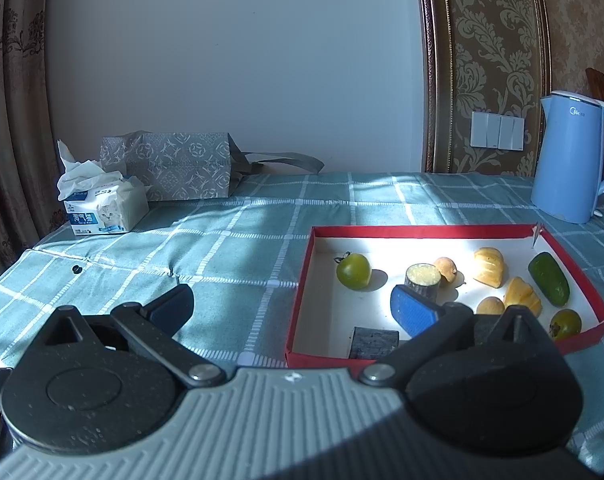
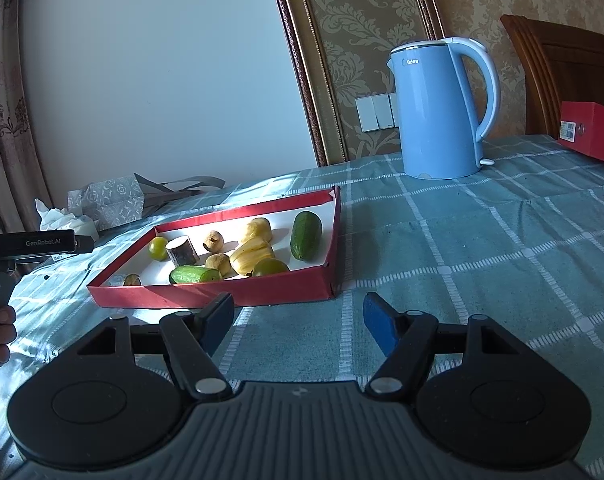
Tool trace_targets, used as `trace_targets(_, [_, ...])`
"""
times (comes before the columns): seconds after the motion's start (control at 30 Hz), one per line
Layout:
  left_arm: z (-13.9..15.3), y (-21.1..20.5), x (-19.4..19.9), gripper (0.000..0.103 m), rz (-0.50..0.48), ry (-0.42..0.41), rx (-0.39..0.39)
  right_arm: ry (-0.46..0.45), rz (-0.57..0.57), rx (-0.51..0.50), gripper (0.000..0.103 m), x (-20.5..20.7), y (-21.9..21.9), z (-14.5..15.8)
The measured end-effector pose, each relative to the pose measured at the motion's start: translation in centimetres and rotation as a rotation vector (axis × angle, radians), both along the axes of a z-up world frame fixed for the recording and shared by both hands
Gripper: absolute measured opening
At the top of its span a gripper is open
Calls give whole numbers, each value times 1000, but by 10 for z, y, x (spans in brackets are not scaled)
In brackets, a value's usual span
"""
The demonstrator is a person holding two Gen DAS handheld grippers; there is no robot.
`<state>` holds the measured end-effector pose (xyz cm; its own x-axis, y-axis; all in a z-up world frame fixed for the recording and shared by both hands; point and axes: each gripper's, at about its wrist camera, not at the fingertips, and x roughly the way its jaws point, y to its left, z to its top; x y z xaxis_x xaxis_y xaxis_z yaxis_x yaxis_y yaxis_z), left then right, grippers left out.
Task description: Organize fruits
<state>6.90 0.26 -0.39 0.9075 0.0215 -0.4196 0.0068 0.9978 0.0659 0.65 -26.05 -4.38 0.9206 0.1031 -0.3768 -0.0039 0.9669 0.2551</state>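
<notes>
Fruits: gathered in your red tray (image 2: 222, 300), kept from rolling.
Left tool (image 1: 298, 304): spread, empty.
Right tool (image 2: 298, 320): spread, empty.

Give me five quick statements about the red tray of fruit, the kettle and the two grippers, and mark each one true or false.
1. The shallow red cardboard tray holds two round green fruits. True: one by the far left corner, one by the near right.
2. The pale blue electric kettle lies on its side. False: it stands upright.
3. The right gripper grips a whole green cucumber. False: its jaws are open and empty, over the checked teal tablecloth.
4. The left gripper is open. True.
5. The tissue box sits inside the tray. False: it stands apart on the cloth.
</notes>
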Motion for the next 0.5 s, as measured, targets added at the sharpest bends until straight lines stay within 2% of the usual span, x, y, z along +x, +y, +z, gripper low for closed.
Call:
trace_targets(0.27, [-1,1,1,103,4,0,5,0,8,-5,71,1,2,0])
trace_targets(0.5, [1,0,-3,103,15,-34,25,2,7,-4,71,1,2,-1])
